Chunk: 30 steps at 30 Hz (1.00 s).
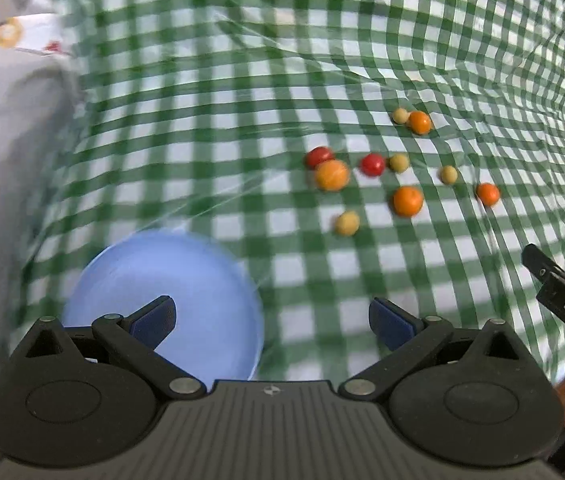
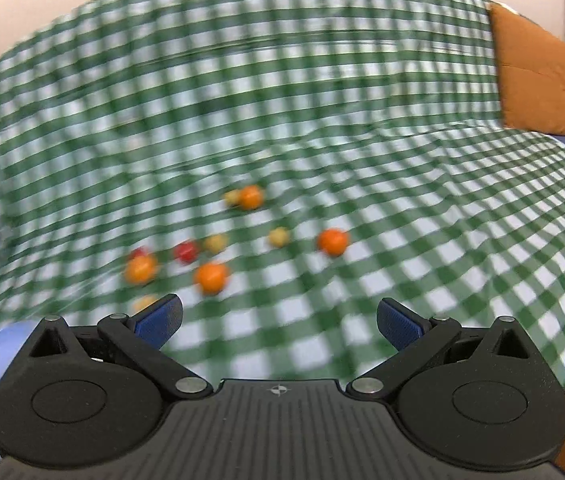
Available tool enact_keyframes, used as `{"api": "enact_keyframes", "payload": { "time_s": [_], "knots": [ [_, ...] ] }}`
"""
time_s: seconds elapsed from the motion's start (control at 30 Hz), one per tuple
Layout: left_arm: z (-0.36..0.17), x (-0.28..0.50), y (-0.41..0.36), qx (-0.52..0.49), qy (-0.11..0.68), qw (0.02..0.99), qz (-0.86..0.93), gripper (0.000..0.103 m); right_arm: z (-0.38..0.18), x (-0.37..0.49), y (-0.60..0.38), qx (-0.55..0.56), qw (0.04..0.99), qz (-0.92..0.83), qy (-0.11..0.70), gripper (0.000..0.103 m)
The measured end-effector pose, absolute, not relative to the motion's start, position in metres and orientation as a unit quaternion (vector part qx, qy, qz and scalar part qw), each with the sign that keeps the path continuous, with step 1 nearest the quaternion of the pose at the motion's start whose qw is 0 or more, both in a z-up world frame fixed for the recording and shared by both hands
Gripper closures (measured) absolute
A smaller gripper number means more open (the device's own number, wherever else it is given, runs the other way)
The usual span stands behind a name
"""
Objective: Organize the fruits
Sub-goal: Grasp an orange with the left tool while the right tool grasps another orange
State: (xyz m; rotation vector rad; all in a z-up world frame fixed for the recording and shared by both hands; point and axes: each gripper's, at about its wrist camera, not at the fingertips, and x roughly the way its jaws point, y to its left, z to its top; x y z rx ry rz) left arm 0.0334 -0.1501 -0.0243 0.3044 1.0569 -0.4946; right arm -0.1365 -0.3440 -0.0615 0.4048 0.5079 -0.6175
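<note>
Small fruits (image 1: 406,201) scattered on green checked cloth (image 1: 242,120); blue plate (image 1: 162,300) near left tongs (image 1: 272,318); both left and right tongs (image 2: 278,318) spread apart, holding nothing.

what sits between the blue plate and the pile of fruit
Nothing but bare green checked cloth separates the blue plate from the nearest fruit, a yellowish one. The left wrist view shows this clearly.

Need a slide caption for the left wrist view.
Open left hand-held gripper above a round blue plastic plate; small red, orange and yellow fruits scattered on green-checked tablecloth.
</note>
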Motion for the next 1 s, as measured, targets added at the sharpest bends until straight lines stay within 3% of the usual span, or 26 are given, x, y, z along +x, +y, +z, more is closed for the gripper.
{"api": "enact_keyframes", "payload": {
  "time_s": [0.23, 0.5, 0.57, 0.6, 0.63, 0.67, 0.73, 0.77, 1.0],
  "knots": [
    [-0.077, 0.097, -0.238, 0.161, 0.493, 0.824, -0.231, 0.0, -0.122, -0.076, -0.448, 0.202, 0.869, -0.354, 0.28, 0.001],
    [-0.125, 0.156, -0.279, 0.136, 0.536, 0.807, -0.207, 0.001, -0.173, -0.023, -0.505, 0.199, 0.853, -0.364, 0.316, 0.001],
    [-0.13, 0.164, -0.284, 0.127, 0.538, 0.807, -0.208, 0.01, -0.179, -0.018, -0.506, 0.189, 0.853, -0.371, 0.314, 0.001],
    [-0.132, 0.167, -0.286, 0.125, 0.542, 0.804, -0.212, 0.014, -0.18, -0.018, -0.503, 0.178, 0.857, -0.373, 0.307, 0.004],
    [-0.135, 0.169, -0.289, 0.124, 0.548, 0.799, -0.215, 0.032, -0.18, -0.017, -0.503, 0.17, 0.862, -0.37, 0.302, 0.006],
    [-0.139, 0.171, -0.29, 0.122, 0.556, 0.791, -0.224, 0.056, -0.18, -0.018, -0.501, 0.163, 0.868, -0.367, 0.293, 0.016],
    [-0.143, 0.172, -0.291, 0.119, 0.566, 0.783, -0.23, 0.061, -0.176, -0.017, -0.497, 0.146, 0.884, -0.347, 0.276, 0.042],
    [-0.141, 0.171, -0.29, 0.121, 0.561, 0.786, -0.23, 0.061, -0.174, -0.018, -0.494, 0.138, 0.892, -0.333, 0.273, 0.067],
    [-0.098, 0.134, -0.268, 0.134, 0.515, 0.81, -0.246, 0.061, -0.147, -0.05, -0.482, 0.147, 0.898, -0.346, 0.231, 0.067]
  ]
}}
